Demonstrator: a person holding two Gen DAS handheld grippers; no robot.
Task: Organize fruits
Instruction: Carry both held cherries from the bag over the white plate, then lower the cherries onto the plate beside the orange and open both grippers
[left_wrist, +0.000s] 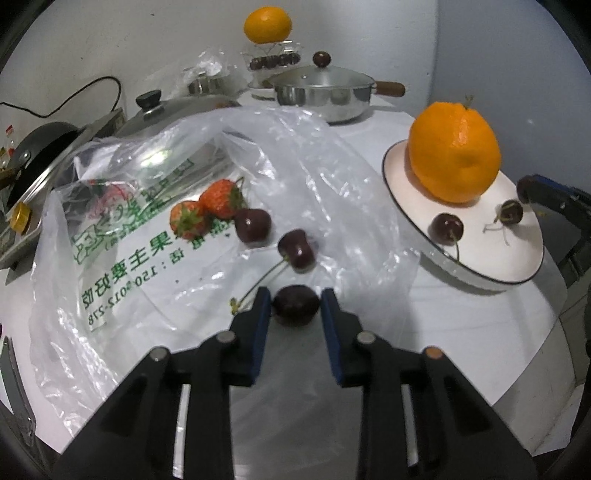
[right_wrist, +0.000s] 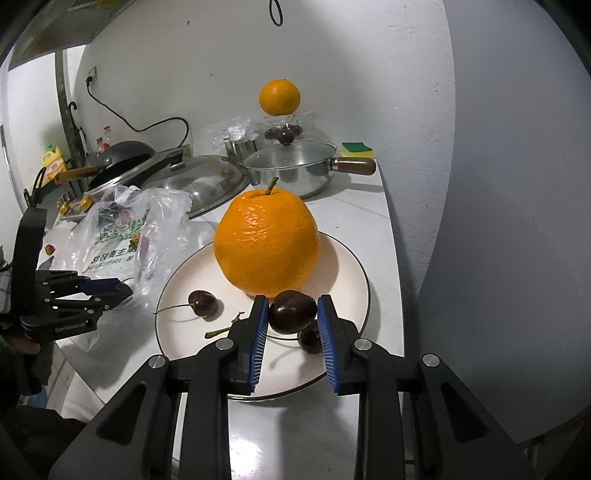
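The right gripper (right_wrist: 291, 314) fingers pinch a dark cherry (right_wrist: 291, 311) just above the plate (right_wrist: 354, 269), in front of the orange (right_wrist: 266, 242). It is best to lower it gently onto a bare spot, then release. The left gripper (left_wrist: 295, 304) fingers enclose another cherry (left_wrist: 296, 305) on the plastic bag (left_wrist: 314, 177); whether they truly touch it is unclear.

Two close forward-facing wrist views, both sharing the plate (left_wrist: 476, 275) and orange (right_wrist: 266, 242)
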